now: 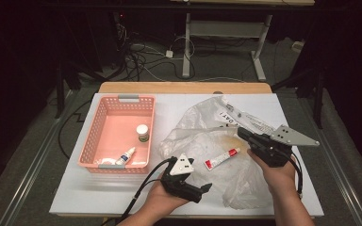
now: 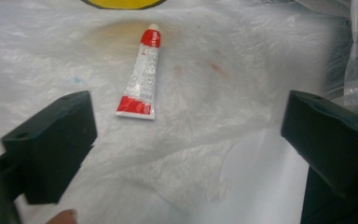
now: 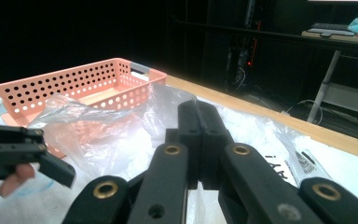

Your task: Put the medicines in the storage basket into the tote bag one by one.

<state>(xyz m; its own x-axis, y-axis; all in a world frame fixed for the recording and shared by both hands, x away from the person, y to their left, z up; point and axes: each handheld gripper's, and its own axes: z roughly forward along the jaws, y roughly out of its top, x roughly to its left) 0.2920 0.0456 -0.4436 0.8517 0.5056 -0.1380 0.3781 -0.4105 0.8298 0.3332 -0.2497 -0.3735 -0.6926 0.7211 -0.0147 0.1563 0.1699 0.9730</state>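
Lying on the clear plastic bag [image 1: 217,150], the red-and-white tube [image 2: 141,74] sits ahead of the left gripper [image 2: 186,140], untouched, jaws wide apart with nothing between them. The right gripper [image 3: 199,126], jaws closed together, rests on the bag beyond the tube.

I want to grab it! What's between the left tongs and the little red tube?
Just crinkly clear plastic bag, seen in the left gripper view, between the open left tongs and the tube.

Black grippers [image 1: 207,187], grey triangular plates [image 1: 293,135]
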